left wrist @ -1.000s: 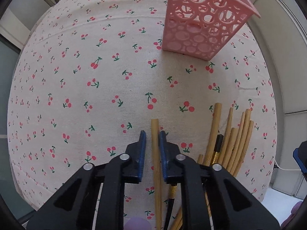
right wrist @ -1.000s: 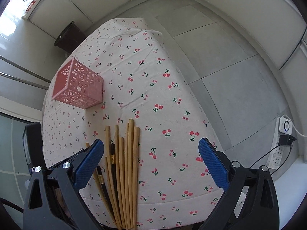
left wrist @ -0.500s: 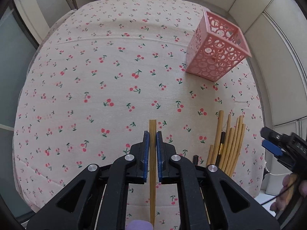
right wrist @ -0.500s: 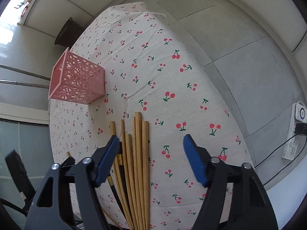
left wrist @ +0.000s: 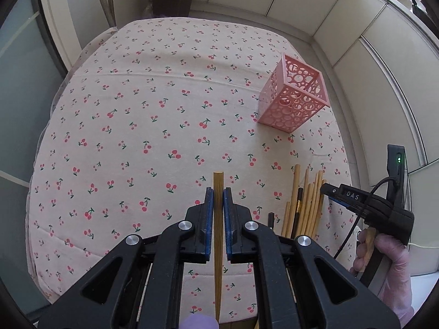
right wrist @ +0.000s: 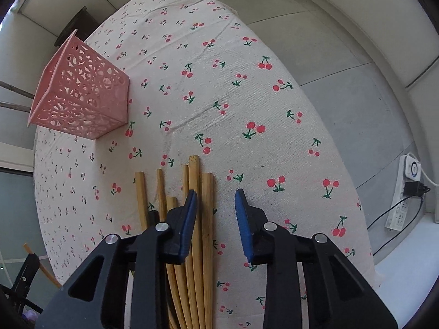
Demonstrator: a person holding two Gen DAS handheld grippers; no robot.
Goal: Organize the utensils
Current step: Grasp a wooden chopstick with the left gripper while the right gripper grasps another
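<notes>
Wooden chopstick (left wrist: pixel 218 219) sits clamped in the left claw (left wrist: pixel 218 196), raised above the cherry-print table (left wrist: pixel 153 126). Right claw (right wrist: pixel 215 200) hangs part-open over the chopstick bundle (right wrist: pixel 197 219), its pads apart around 1 stick. Pink basket (left wrist: pixel 295 100) stands farther back.

Left tool (left wrist: pixel 218 196) clamps chopstick (left wrist: pixel 218 235); basket (left wrist: pixel 293 97) beyond.

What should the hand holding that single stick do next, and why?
Probably carry it toward the pink basket and tip it in. The left gripper has its jaws shut on one chopstick, lifted off the cloth, while the basket stands apart, ahead and to the right. The right gripper is open over the remaining chopsticks.
</notes>
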